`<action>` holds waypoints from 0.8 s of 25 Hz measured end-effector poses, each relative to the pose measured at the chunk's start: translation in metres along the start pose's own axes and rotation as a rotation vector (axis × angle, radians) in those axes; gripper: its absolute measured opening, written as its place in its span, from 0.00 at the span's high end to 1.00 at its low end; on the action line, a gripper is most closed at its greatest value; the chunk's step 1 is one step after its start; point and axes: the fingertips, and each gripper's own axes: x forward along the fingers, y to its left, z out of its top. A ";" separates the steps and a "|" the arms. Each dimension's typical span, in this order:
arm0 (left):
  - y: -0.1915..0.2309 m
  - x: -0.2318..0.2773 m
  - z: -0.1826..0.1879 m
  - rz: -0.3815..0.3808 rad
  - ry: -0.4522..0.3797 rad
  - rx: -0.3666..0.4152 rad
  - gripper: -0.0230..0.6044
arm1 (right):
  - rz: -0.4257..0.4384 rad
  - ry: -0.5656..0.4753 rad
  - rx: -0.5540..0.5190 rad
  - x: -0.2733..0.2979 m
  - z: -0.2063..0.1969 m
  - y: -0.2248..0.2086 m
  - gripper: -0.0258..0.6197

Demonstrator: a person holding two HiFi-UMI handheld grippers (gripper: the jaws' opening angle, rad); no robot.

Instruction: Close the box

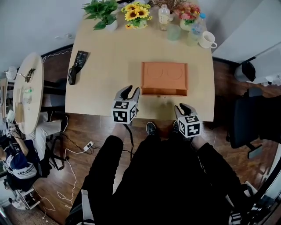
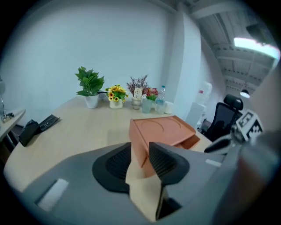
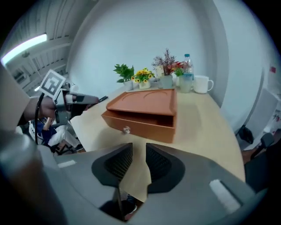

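Note:
An orange wooden box (image 1: pixel 164 77) lies flat on the tan table (image 1: pixel 105 57), its drawer (image 1: pixel 164 92) pulled out a little toward the near edge. In the right gripper view the drawer front (image 3: pixel 138 125) shows a small metal knob (image 3: pixel 126 130) below the box top (image 3: pixel 142 102). My left gripper (image 1: pixel 130 92) hovers over the table's front edge, left of the box (image 2: pixel 160 129). My right gripper (image 1: pixel 184 107) sits just off the front edge, below the box's right corner. Both stand open, left gripper (image 2: pixel 141 154) and right gripper (image 3: pixel 139 158) alike, with a narrow gap and nothing between the pads.
At the table's far edge stand a green plant (image 1: pixel 103 13), sunflowers (image 1: pixel 137 14), a bottle (image 1: pixel 164 16), a glass (image 1: pixel 174 31) and a white mug (image 1: pixel 207 39). A black pouch (image 1: pixel 76 66) lies at the left edge. A round side table (image 1: pixel 27 90) is left, a black chair (image 1: pixel 252 118) right.

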 end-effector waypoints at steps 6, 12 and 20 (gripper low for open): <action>0.001 0.049 0.017 -0.082 0.213 -0.025 0.79 | -0.072 0.029 0.075 0.041 0.017 0.040 0.81; -0.005 0.062 0.004 -0.083 0.297 0.005 0.84 | -0.169 0.020 0.148 0.058 0.017 0.037 0.77; -0.009 0.062 0.003 -0.091 0.296 0.022 0.85 | -0.166 -0.013 0.213 0.066 0.021 0.040 0.83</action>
